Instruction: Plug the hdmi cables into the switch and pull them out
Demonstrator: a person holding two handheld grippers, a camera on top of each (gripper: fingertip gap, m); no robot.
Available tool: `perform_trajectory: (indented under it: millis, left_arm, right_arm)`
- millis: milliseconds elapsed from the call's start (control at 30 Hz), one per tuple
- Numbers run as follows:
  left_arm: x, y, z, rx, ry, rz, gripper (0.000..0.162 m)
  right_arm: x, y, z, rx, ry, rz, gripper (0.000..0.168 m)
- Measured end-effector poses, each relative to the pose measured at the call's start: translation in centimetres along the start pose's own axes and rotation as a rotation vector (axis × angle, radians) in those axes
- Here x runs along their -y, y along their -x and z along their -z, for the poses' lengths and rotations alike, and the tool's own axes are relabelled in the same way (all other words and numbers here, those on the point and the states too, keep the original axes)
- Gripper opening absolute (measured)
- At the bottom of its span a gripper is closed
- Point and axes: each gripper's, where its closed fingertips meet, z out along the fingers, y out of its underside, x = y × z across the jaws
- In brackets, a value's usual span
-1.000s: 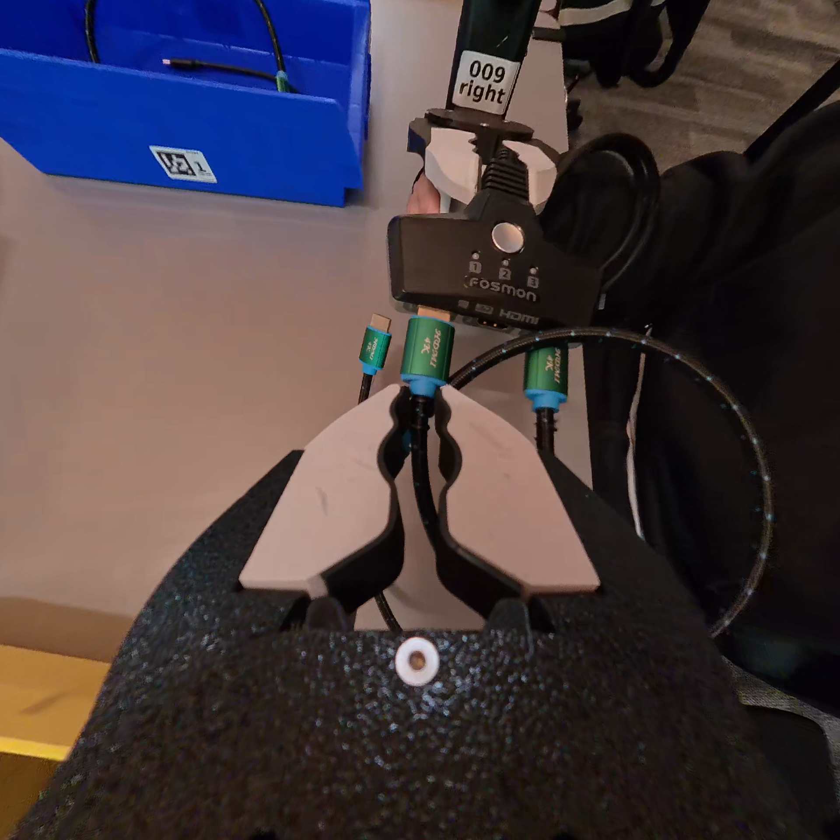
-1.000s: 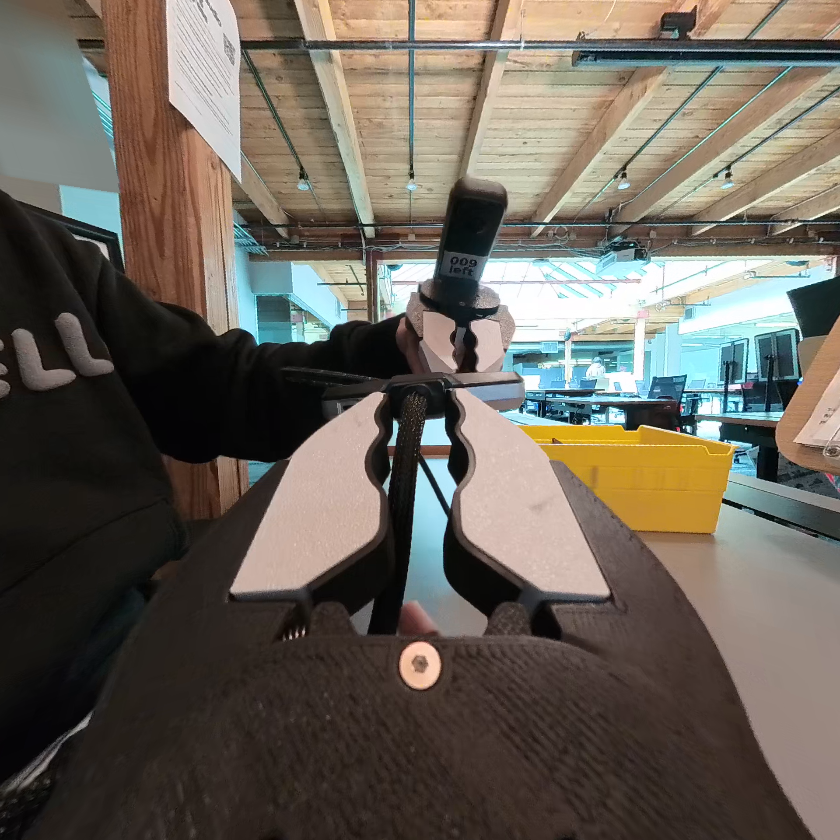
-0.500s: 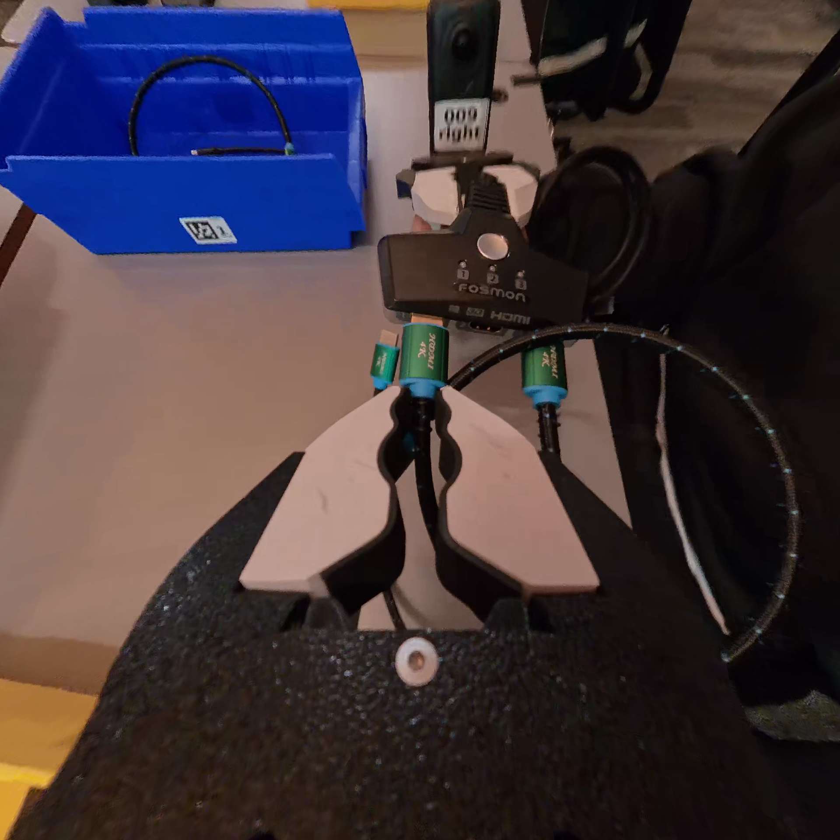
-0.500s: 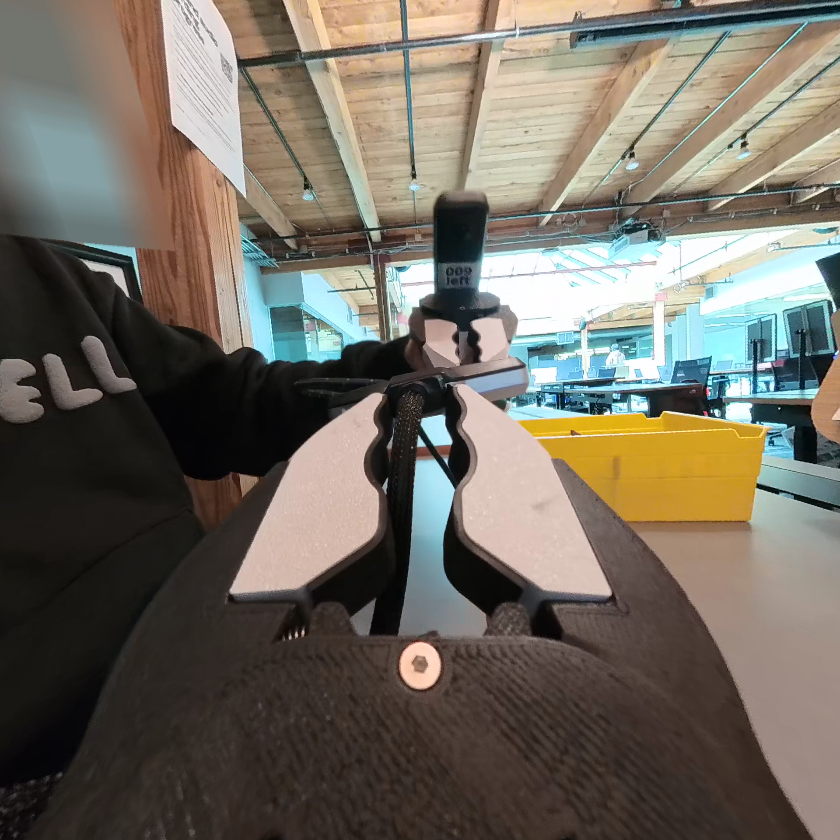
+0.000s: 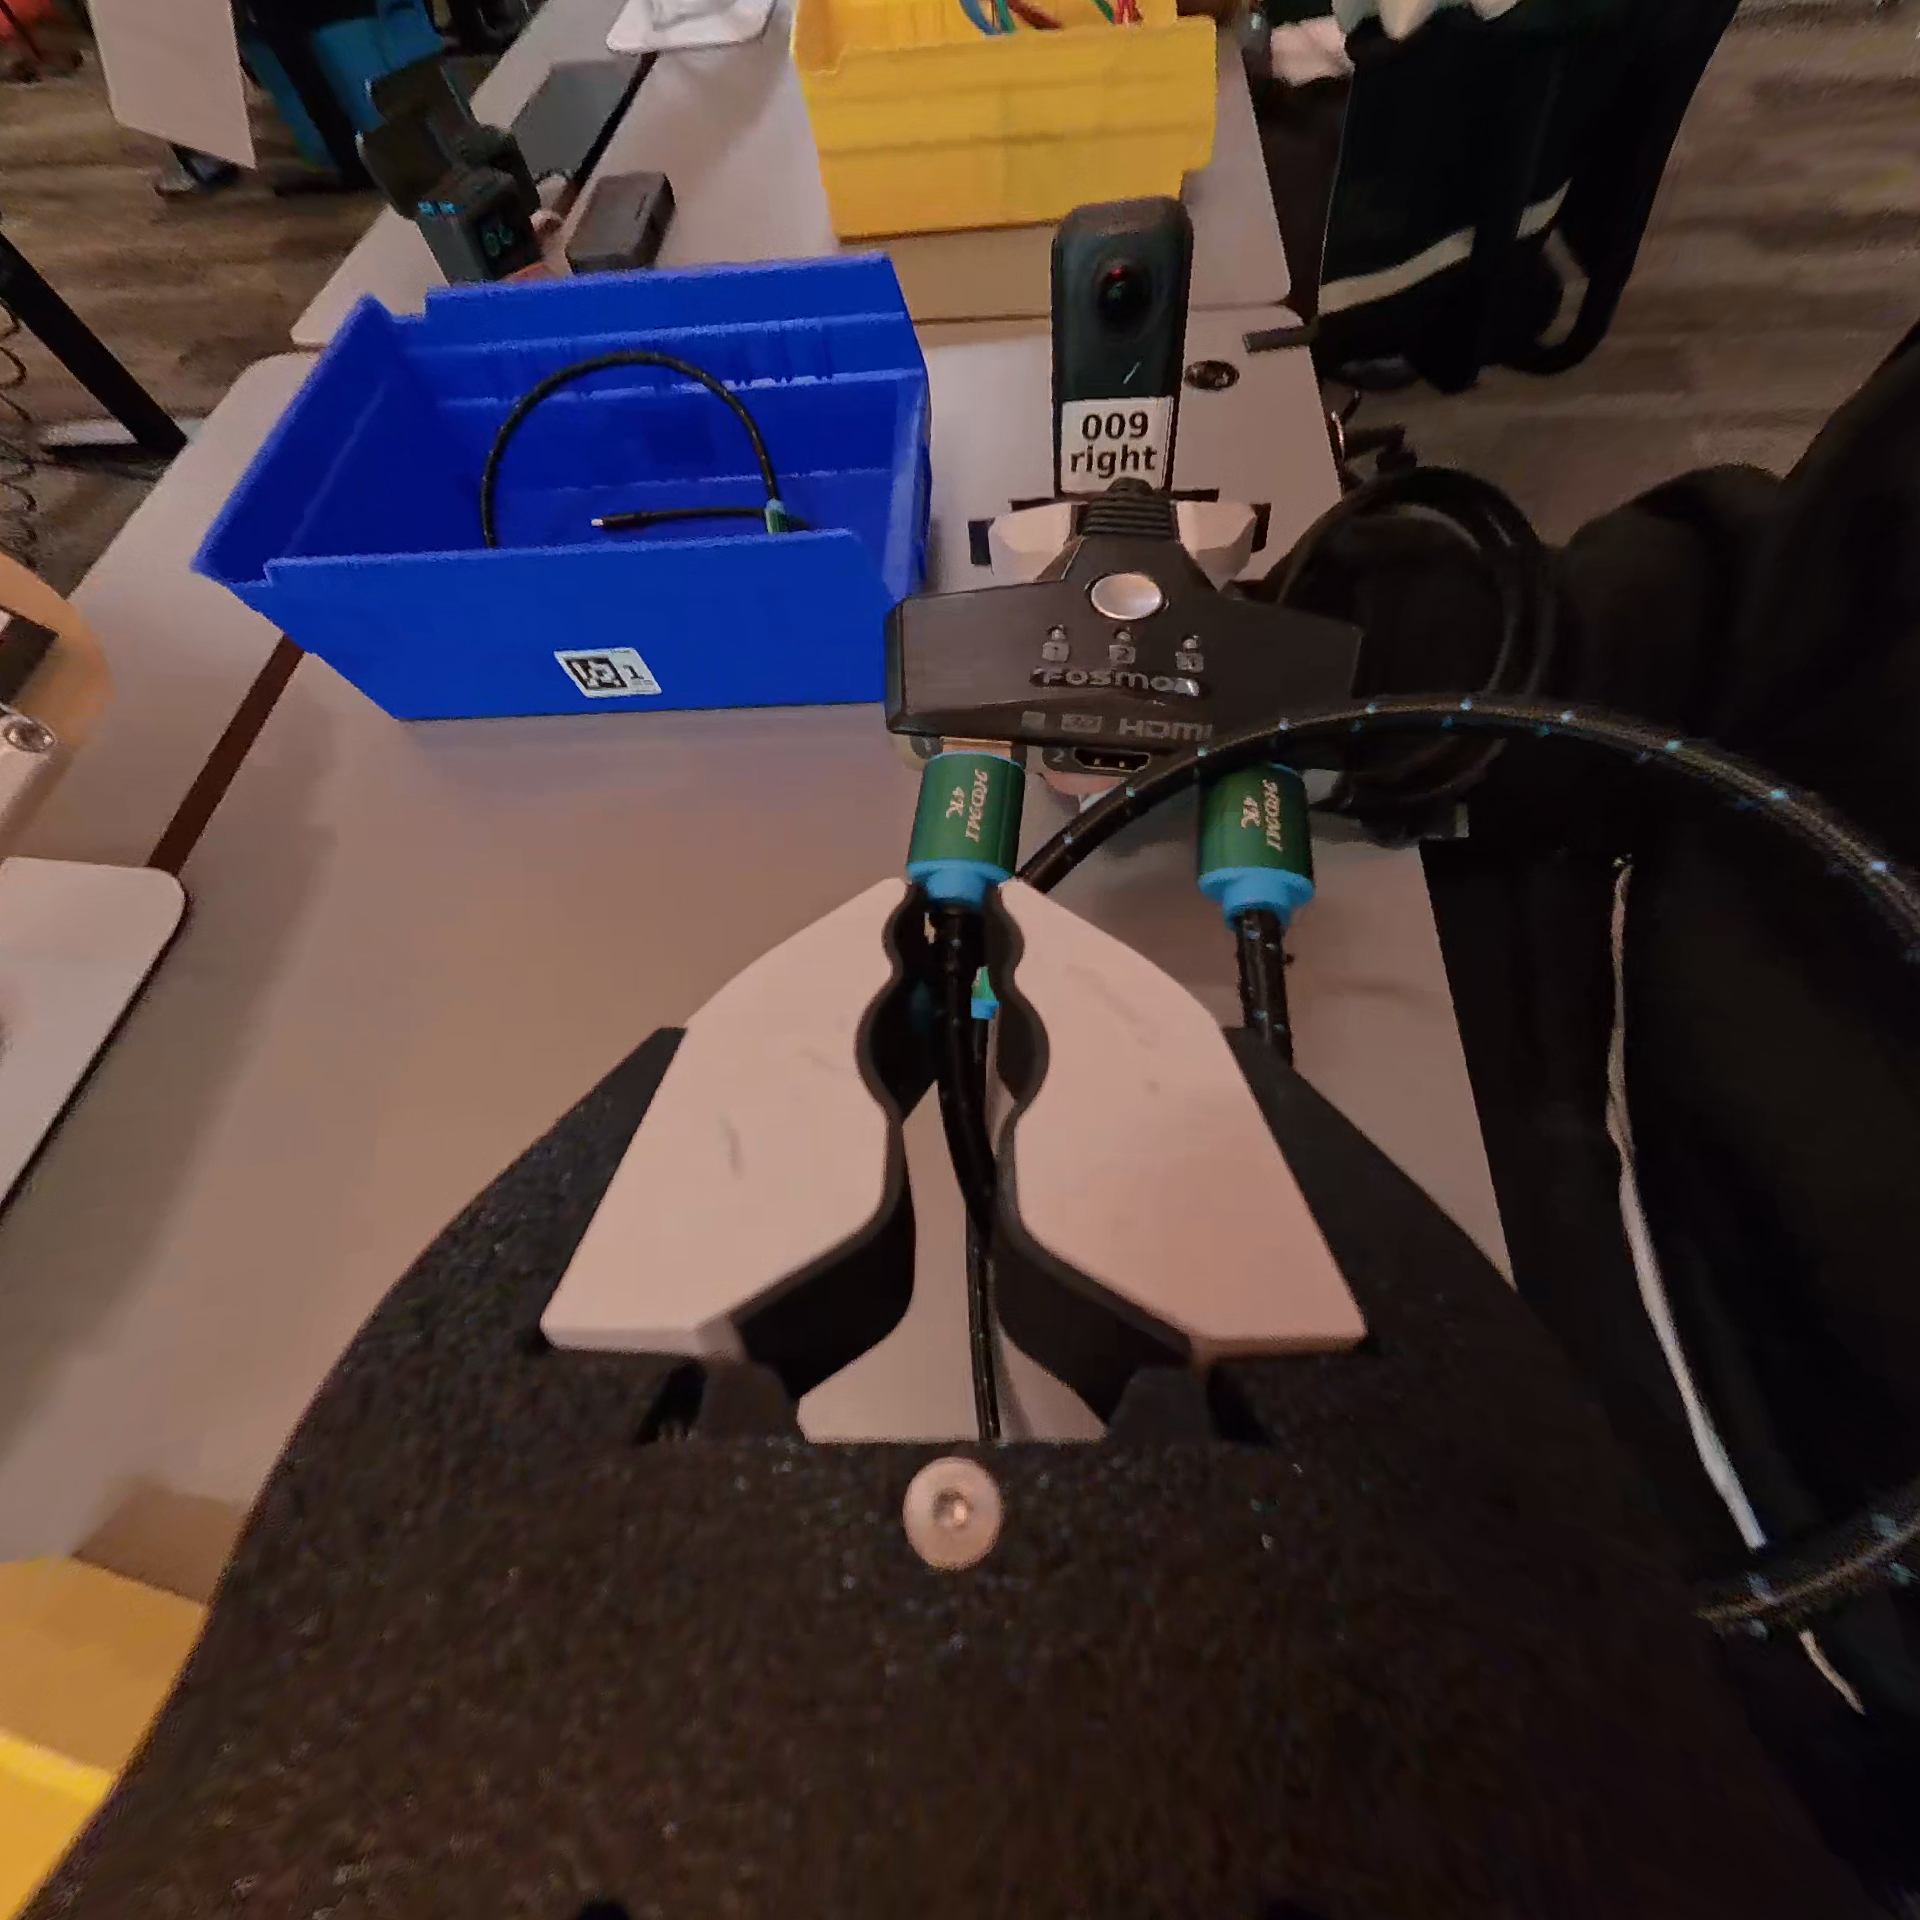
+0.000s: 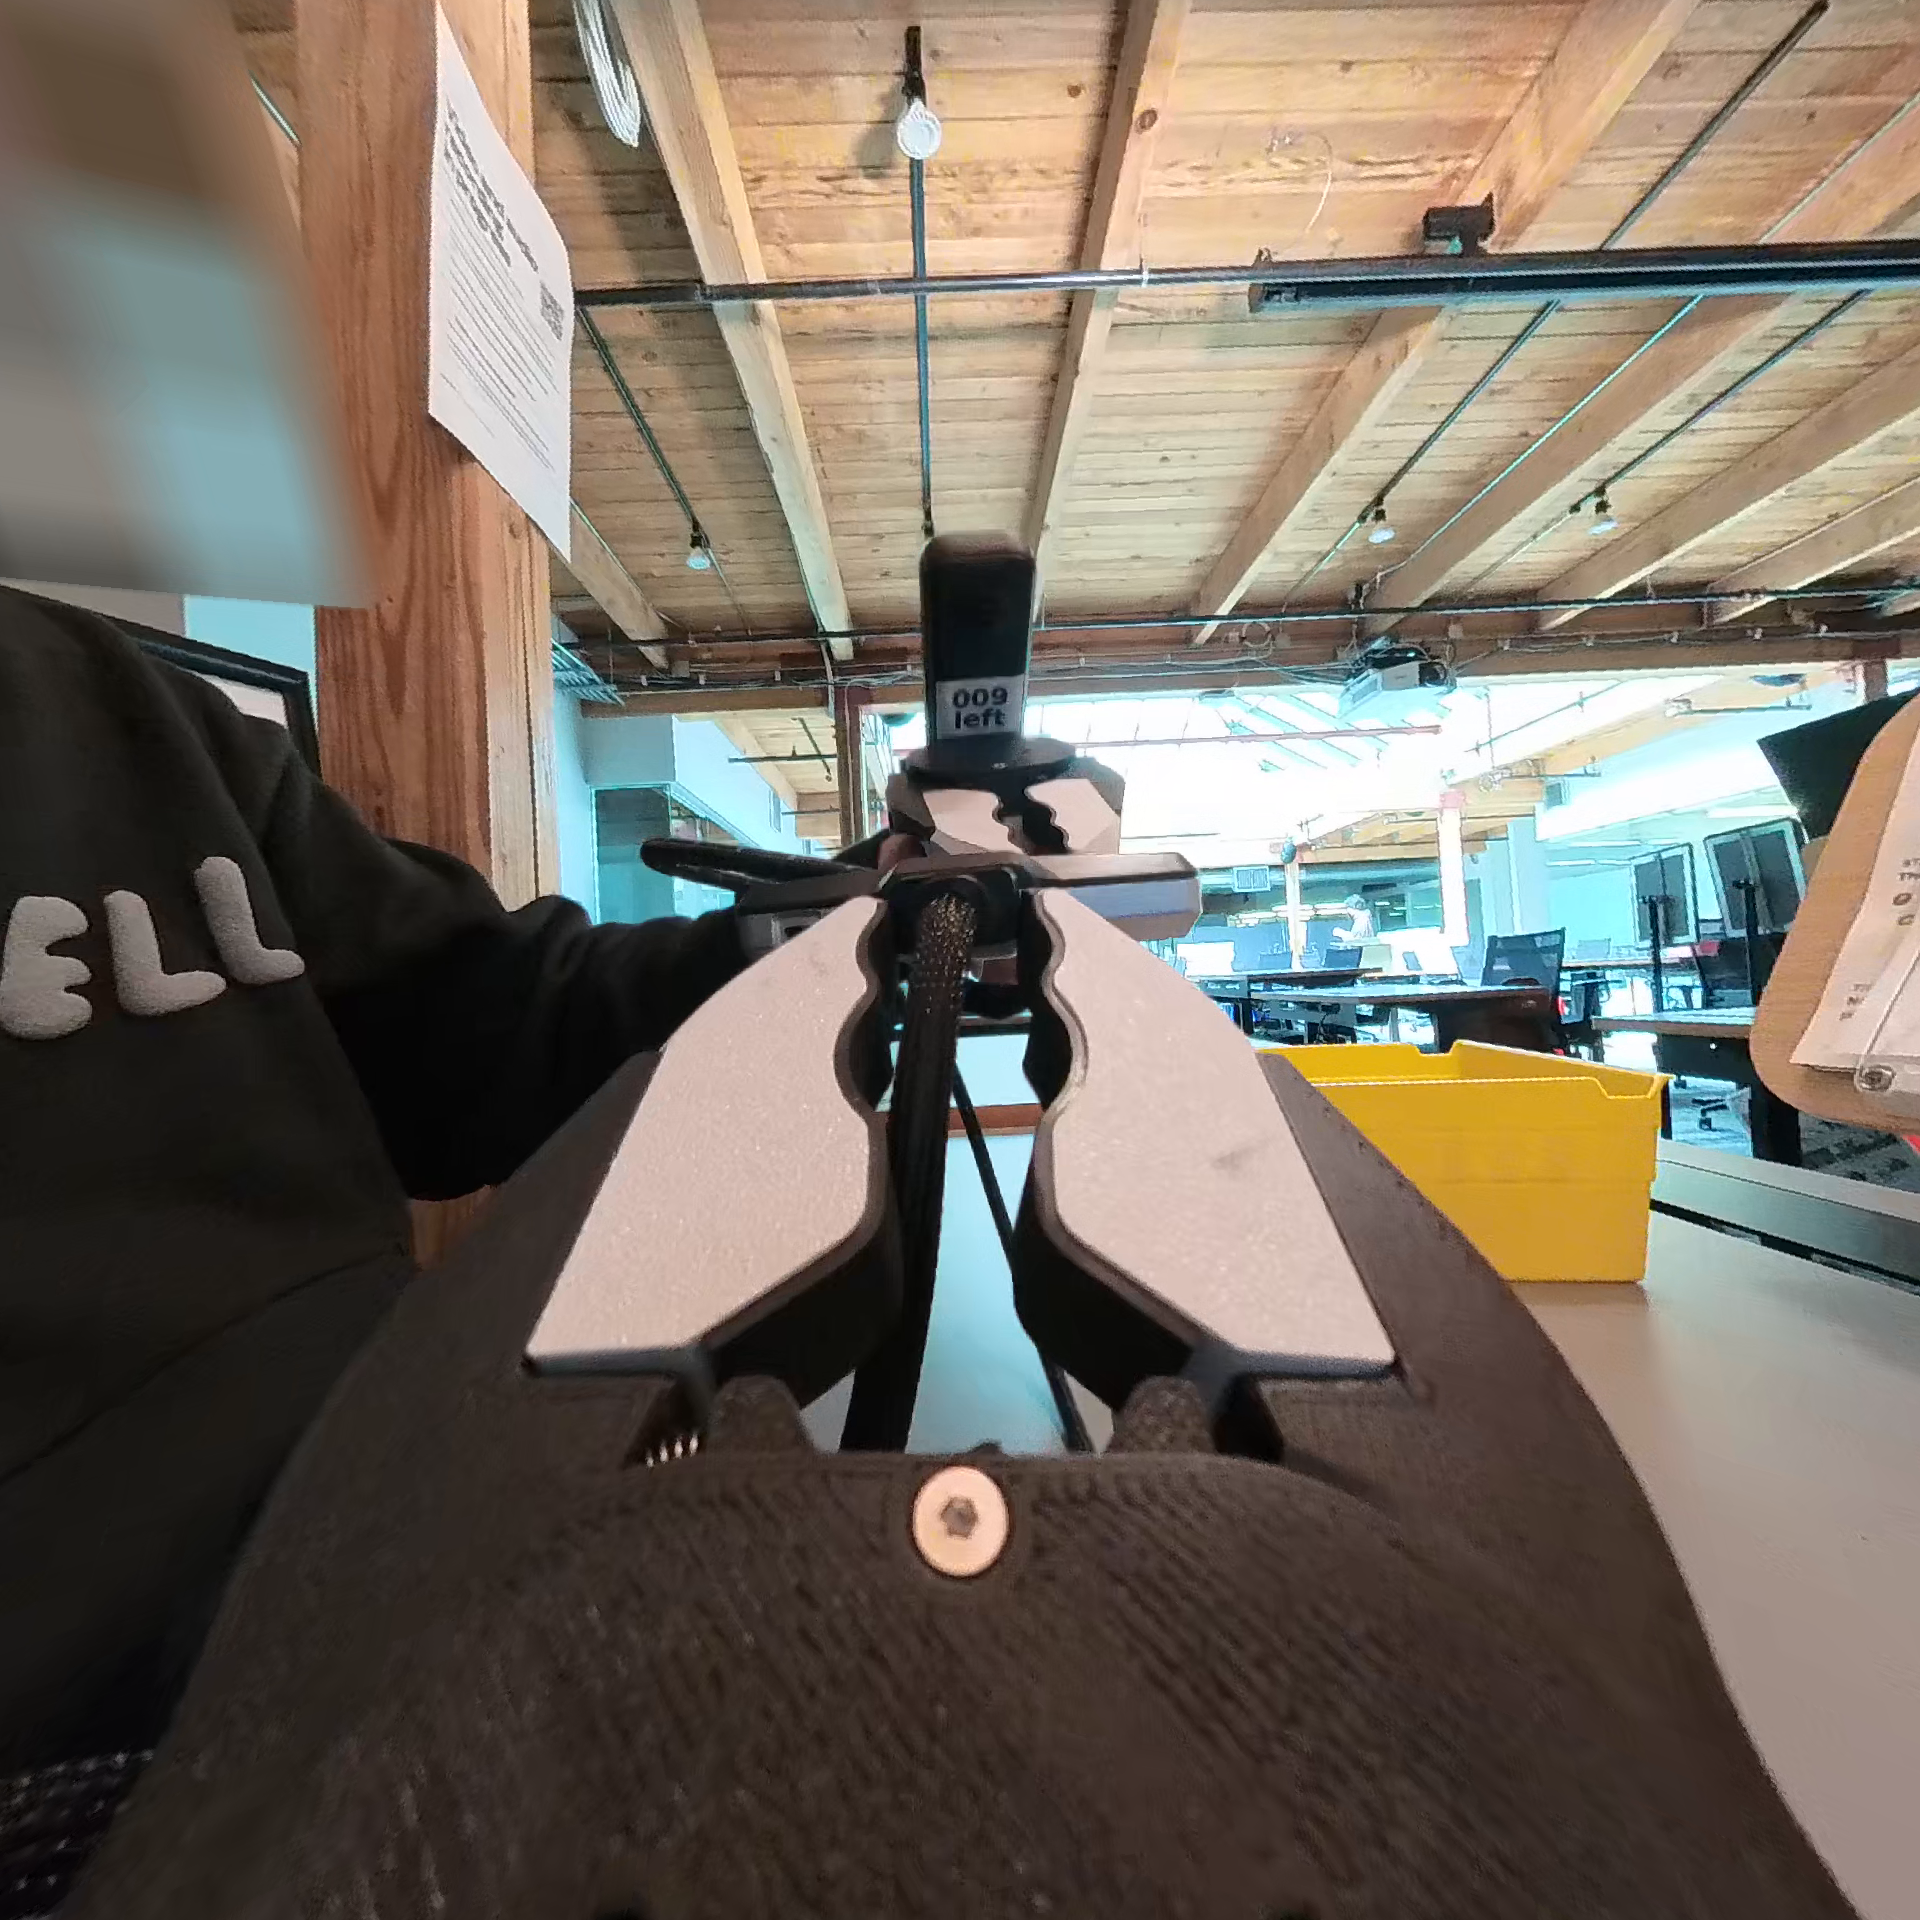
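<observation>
Hanging above the pale grey table (image 5: 436, 935) near its right edge, the HDMI switch (image 5: 1117, 665) is a flat, matte black box with a wide front face and a tapered back, a round silver button and three small indicator marks on top. Its thick braided black lead (image 6: 928, 1049) leaves the tapered back end and runs between the right gripper's (image 6: 956, 914) pale, wavy-edged fingers (image 6: 748, 1143), which are closed tight around that lead just behind the switch body.

Two HDMI plugs with glossy green metal shells and blue rubber collars sit in the front ports: the left plug (image 5: 961, 816) and the right plug (image 5: 1252, 836), with the middle port (image 5: 1107, 761) open between them. The left gripper (image 5: 954, 914) pinches the black braided cable (image 5: 961, 1070) right behind the left plug's blue collar, its smooth grey fingers (image 5: 769, 1132) nearly meeting, the plug just beyond the fingertips. The right plug's cable (image 5: 1558, 748), black with light flecks, arcs in a wide loop off the table's right edge across the person's dark clothing.

Toward the far left of the table stands a blue plastic bin (image 5: 582, 520) holding a thin black cable (image 5: 623, 436). A yellow bin (image 5: 997, 114) stands beyond it.
</observation>
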Motion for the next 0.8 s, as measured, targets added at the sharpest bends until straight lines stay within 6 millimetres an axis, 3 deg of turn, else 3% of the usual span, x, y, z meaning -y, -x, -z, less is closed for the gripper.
perform_trajectory:
  millis: [367, 500, 600, 800]
  left_arm:
    - [-2.1, -0.4, 0.2, -0.047, 0.134, 0.172, 0.008]
    - [-0.7, 0.0, 0.5, -0.025, -0.041, 0.185, 0.007]
    - [-1.1, -0.2, 0.5, -0.036, -0.044, 0.145, 0.007]
    - [0.1, -1.3, 0.8, -0.161, -0.131, 0.156, 0.007]
  right_arm:
    - [-1.0, 0.4, -0.4, 0.014, 0.054, 0.016, 0.023]
    - [-0.7, 0.2, -0.3, 0.007, 0.023, -0.013, 0.023]
    - [-1.0, 0.4, -0.3, 0.022, 0.034, -0.037, 0.024]
    - [-0.2, 1.2, -0.3, 0.085, -0.022, -0.064, 0.024]
